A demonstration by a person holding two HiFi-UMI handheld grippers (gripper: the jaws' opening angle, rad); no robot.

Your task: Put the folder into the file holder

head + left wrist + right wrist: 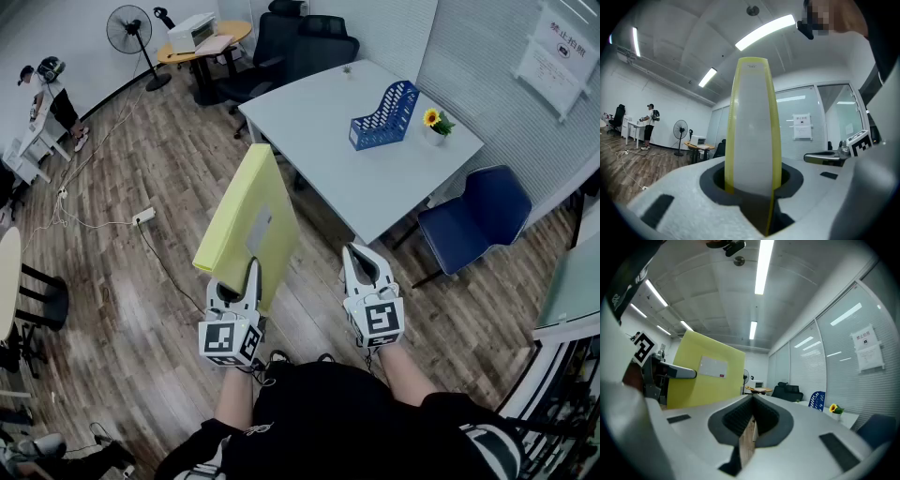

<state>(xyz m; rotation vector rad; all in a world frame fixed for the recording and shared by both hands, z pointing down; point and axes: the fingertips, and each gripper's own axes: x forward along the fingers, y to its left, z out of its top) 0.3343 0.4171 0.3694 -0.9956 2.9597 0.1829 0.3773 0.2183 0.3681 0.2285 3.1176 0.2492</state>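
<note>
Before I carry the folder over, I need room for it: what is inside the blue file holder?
Nothing shows above the rim of the file holder or through its slotted side, so it looks empty. Its front wall covers the bottom; anything flat there is hidden.

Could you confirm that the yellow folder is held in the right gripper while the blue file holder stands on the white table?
Not quite: the yellow folder is held in the left gripper, whose jaws clamp its lower edge, as the left gripper view shows. The blue file holder does stand on the white table.
</note>
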